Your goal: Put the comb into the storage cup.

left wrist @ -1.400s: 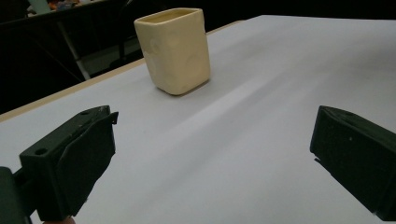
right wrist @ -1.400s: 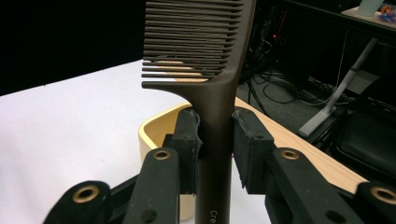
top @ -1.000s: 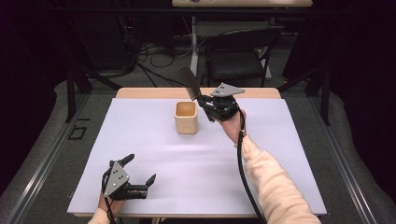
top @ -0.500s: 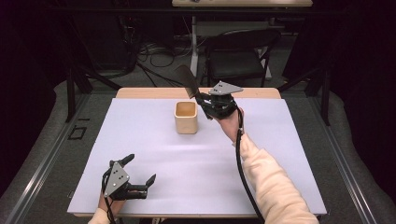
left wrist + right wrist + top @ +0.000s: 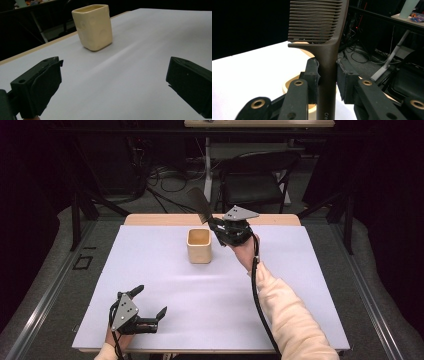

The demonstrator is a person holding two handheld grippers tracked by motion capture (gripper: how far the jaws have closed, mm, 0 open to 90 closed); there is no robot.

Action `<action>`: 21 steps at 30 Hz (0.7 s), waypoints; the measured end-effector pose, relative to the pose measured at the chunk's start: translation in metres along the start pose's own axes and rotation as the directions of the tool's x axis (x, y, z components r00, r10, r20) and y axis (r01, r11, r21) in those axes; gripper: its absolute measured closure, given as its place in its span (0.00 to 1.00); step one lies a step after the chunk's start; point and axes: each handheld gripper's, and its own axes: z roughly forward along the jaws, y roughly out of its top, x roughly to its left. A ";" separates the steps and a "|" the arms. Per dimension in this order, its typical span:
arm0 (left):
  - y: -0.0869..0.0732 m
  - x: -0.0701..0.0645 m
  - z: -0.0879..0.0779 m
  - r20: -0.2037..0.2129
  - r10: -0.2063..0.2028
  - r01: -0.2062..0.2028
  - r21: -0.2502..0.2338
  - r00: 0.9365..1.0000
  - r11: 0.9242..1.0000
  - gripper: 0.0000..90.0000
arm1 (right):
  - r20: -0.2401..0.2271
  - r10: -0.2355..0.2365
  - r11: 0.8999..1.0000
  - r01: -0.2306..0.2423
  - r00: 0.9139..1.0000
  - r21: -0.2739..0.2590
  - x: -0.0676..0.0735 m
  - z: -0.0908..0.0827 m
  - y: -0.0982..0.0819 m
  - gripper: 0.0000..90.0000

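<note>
Upright, the comb [image 5: 329, 50] stands clamped between the right jaws.

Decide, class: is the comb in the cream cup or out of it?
Out. The right gripper clamps the comb by its handle, above the cup.

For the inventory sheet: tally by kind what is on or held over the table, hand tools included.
Cream cup: 1
Dark brown comb, clamped in the right tool and held up beside the cup: 1
Hand tools: 2, the left tool open over the white table, holding nothing
Total: 4
</note>
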 end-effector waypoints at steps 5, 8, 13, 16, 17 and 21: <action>0.000 0.000 0.000 0.000 0.000 0.000 0.000 1.000 1.000 0.00 | 0.007 -0.003 1.000 0.003 1.000 -0.008 -0.001 0.002 0.002 0.80; 0.000 0.000 0.000 0.001 0.000 0.000 0.000 1.000 1.000 0.00 | 0.007 -0.004 1.000 0.004 1.000 -0.013 0.000 0.004 0.002 0.80; 0.000 0.000 0.000 0.001 0.002 -0.002 0.001 1.000 1.000 0.00 | 0.005 -0.007 1.000 0.007 1.000 -0.018 0.001 0.007 0.002 0.80; 0.000 0.000 0.000 0.001 0.003 -0.003 0.001 1.000 1.000 0.00 | 0.005 -0.009 1.000 0.009 1.000 -0.025 0.002 0.009 0.002 0.80; 0.000 0.000 0.000 0.001 0.003 -0.003 0.001 1.000 1.000 0.00 | 0.006 -0.009 1.000 0.009 1.000 -0.027 0.002 0.010 0.003 0.80; 0.000 0.000 0.000 0.001 0.003 -0.003 0.001 1.000 1.000 0.00 | 0.006 -0.011 0.999 0.011 1.000 -0.034 0.002 0.011 0.004 0.80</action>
